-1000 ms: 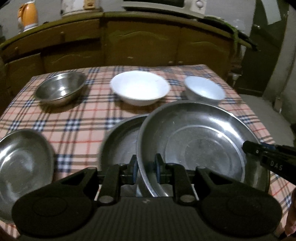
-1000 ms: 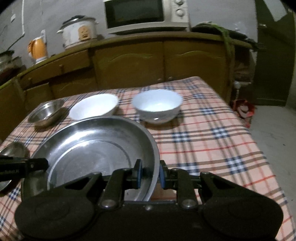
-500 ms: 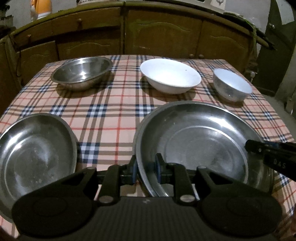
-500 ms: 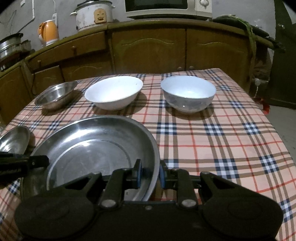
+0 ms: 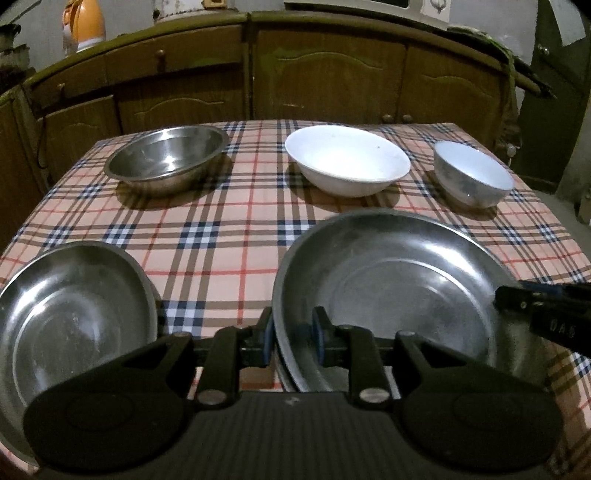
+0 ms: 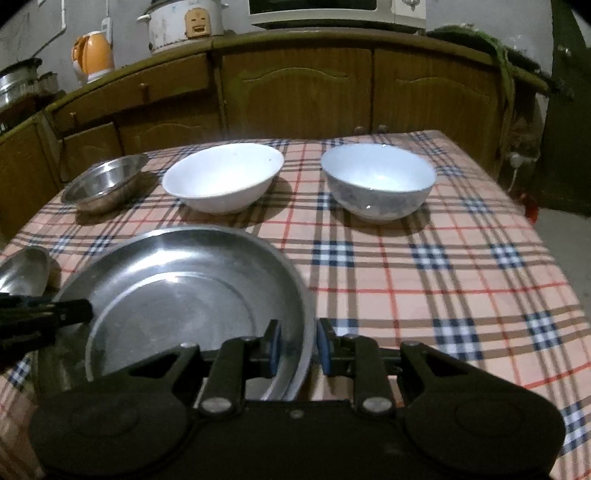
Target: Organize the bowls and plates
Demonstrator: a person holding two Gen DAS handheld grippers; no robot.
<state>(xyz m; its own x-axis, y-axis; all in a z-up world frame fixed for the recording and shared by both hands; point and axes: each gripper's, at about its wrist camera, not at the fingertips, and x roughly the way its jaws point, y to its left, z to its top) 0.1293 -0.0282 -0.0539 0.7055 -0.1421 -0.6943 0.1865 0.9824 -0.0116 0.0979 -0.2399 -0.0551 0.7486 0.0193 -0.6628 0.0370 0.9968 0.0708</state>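
Note:
A large steel plate [image 5: 388,288] [image 6: 177,295] lies on a second steel plate, whose rim [image 5: 290,384] shows just beneath it. My left gripper [image 5: 293,339] straddles its near left rim. Its jaws are opening and the pads stand just off the metal. My right gripper [image 6: 300,347] is shut on the plate's right rim, and its tips [image 5: 517,302] reach in from the right. Another steel plate [image 5: 74,314] lies at the near left. In the back row stand a steel bowl [image 5: 166,158], a wide white bowl [image 5: 347,158] and a small white bowl [image 5: 472,177].
A plaid cloth [image 5: 221,229] covers the table, which drops off at the right edge [image 6: 554,266]. Behind it runs a wooden cabinet [image 6: 295,92] bearing an orange kettle [image 6: 92,55], a rice cooker [image 6: 184,22] and a microwave [image 6: 332,11].
The large steel plate has come down level onto the plate below, covering it. Both grippers sank with it. The left jaws have spread slightly.

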